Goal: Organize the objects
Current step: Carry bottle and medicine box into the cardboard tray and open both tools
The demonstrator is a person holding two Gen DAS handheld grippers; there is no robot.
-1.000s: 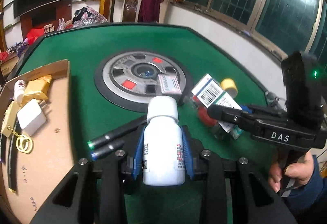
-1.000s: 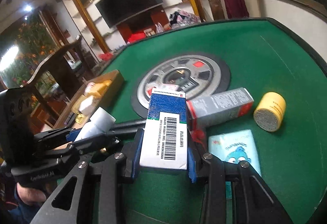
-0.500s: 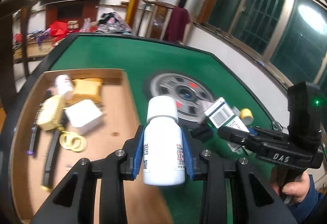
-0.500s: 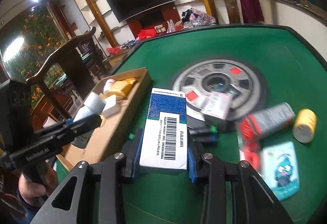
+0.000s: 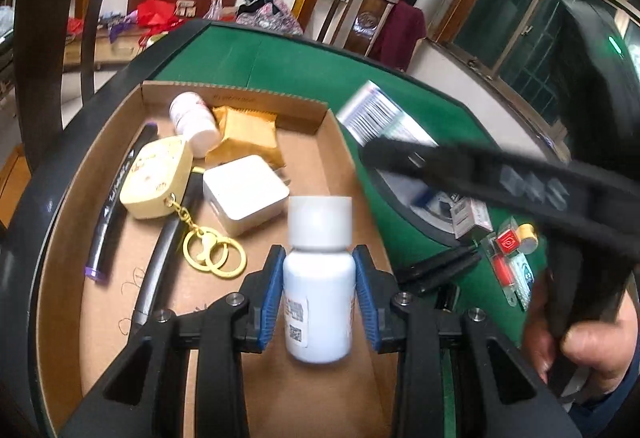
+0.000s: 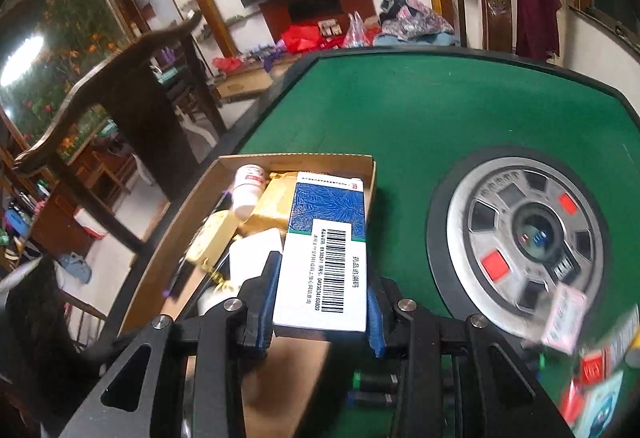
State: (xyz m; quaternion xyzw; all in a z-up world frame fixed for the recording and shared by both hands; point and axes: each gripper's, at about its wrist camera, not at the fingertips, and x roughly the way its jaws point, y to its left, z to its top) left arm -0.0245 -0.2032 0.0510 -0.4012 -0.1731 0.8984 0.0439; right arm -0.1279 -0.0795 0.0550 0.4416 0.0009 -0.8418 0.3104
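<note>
My left claw (image 5: 319,292) pinches a white plastic bottle with a white cap (image 5: 319,280) between its blue pads, upright, over the shallow brown cardboard tray (image 5: 316,154). My right claw (image 6: 322,302) grips a flat white-and-blue medicine box with a barcode (image 6: 326,254), held over the tray's near corner beside the green felt desk (image 6: 420,118). In the tray lie a small white pill bottle (image 5: 192,118) on its side, a gold foil packet (image 5: 246,136) touching it, a white square charger (image 5: 244,194), a cream tape-measure case (image 5: 156,174) with gold key rings (image 5: 214,252), and two dark pens (image 5: 116,198). On the desk, a round silver-and-black disc (image 6: 520,238) sits right of the tray, with small boxes and a yellow cap (image 5: 526,232) blurred beyond. My right hand (image 5: 588,342) shows at the edge.
</note>
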